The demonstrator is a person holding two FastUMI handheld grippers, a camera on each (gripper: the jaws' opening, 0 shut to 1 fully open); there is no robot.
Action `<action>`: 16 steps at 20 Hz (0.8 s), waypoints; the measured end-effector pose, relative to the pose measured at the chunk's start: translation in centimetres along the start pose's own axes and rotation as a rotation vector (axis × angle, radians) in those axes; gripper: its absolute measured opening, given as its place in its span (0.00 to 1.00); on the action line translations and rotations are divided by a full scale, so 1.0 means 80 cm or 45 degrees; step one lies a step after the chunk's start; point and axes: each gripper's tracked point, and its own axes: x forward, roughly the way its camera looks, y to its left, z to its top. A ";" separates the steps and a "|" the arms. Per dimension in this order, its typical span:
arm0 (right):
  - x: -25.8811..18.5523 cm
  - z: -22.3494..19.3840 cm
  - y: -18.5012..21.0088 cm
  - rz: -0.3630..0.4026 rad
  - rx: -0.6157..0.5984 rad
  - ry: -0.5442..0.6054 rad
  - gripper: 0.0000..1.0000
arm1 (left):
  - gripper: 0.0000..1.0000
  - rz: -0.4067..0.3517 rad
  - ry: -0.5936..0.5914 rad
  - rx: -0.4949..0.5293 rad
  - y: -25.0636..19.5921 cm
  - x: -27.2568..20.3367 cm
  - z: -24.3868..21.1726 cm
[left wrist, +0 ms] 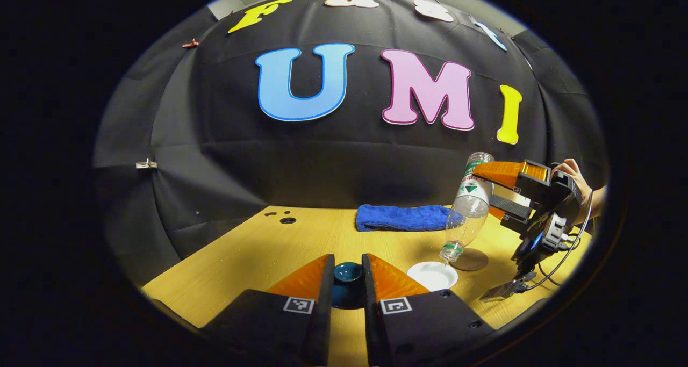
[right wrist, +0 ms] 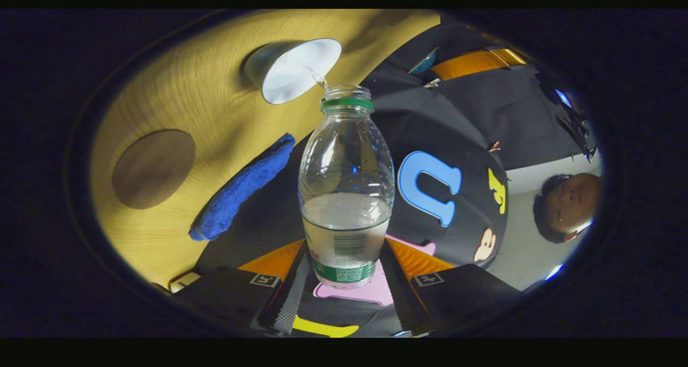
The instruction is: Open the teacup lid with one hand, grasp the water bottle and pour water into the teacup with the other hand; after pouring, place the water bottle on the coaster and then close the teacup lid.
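Note:
My left gripper (left wrist: 348,260) is shut on the dark teal teacup lid (left wrist: 348,274) and holds it just above the wooden table. To its right stands the open white teacup (left wrist: 432,275). My right gripper (left wrist: 482,189) is shut on the clear water bottle (left wrist: 466,212), which is tipped mouth down over the cup. In the right gripper view the bottle (right wrist: 346,195) sits between my right gripper (right wrist: 345,249) fingers, part full. A thin stream (right wrist: 320,80) runs from its mouth into the teacup (right wrist: 293,69). The round brown coaster (left wrist: 472,259) lies bare behind the cup.
A folded blue towel (left wrist: 403,217) lies at the back of the table (left wrist: 242,254), near the wall; it also appears beside the coaster (right wrist: 153,168) as a blue towel (right wrist: 242,189). A hand (left wrist: 572,173) holds the right gripper. A person's head (right wrist: 567,206) is at the right.

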 end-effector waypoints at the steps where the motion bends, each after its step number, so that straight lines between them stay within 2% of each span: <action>1: -0.001 0.001 0.001 -0.014 -0.012 -0.009 0.75 | 0.30 0.000 0.002 -0.001 -0.001 0.001 -0.001; 6: -0.003 -0.001 -0.003 -0.036 -0.018 -0.017 0.74 | 0.30 -0.004 0.003 0.000 -0.002 -0.003 -0.001; 7: -0.003 0.000 -0.002 -0.038 -0.018 -0.016 0.74 | 0.27 -0.004 0.001 0.002 -0.002 -0.004 0.001; 8: -0.004 0.001 0.000 -0.034 -0.014 -0.016 0.74 | 0.30 -0.005 0.001 0.002 -0.001 -0.004 0.000; 9: -0.004 0.002 0.000 -0.026 -0.013 -0.015 0.74 | 0.27 -0.003 0.000 0.002 -0.001 -0.004 0.001; 10: -0.004 0.002 0.001 -0.009 -0.005 -0.007 0.74 | 0.30 -0.001 0.002 0.000 -0.001 -0.004 0.000; 11: -0.001 0.000 0.006 0.033 0.028 0.000 0.72 | 0.27 0.000 0.001 -0.002 -0.001 -0.004 0.001; 13: 0.014 -0.006 0.019 0.141 0.158 0.038 0.75 | 0.27 0.003 0.002 -0.008 -0.002 -0.005 0.001; 14: 0.015 -0.007 0.026 0.184 0.246 0.059 0.75 | 0.30 0.004 0.003 -0.012 -0.002 -0.005 -0.001; 16: 0.008 -0.003 0.037 0.245 0.437 0.097 0.75 | 0.30 0.003 0.010 -0.016 -0.003 -0.005 -0.003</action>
